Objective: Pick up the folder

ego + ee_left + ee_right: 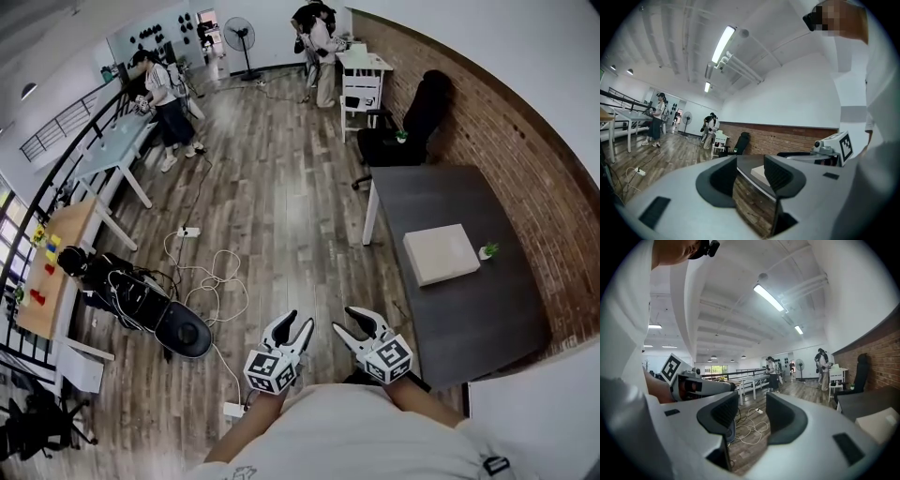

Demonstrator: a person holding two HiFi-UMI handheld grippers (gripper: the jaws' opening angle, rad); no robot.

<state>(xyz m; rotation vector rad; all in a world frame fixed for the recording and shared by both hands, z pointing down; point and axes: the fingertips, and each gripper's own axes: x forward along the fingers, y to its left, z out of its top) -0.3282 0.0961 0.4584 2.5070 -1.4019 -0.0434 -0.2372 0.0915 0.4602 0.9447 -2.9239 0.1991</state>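
Observation:
The folder (441,253) is a flat beige slab lying on the dark grey table (469,309) at the right of the head view. Both grippers hover low over the wooden floor, to the left of the table's near corner. My left gripper (296,323) is open with nothing between its jaws. Close beside it, my right gripper (349,321) is also open and empty. In the left gripper view the folder (759,171) shows in the gap between the jaws, far off. At the right edge of the right gripper view a corner of the folder (881,420) shows.
A small potted plant (487,251) stands beside the folder. A black office chair (412,117) sits at the table's far end, with a white desk (361,80) behind. Cables (211,281) and black gear (141,305) lie on the floor at left. People stand far back.

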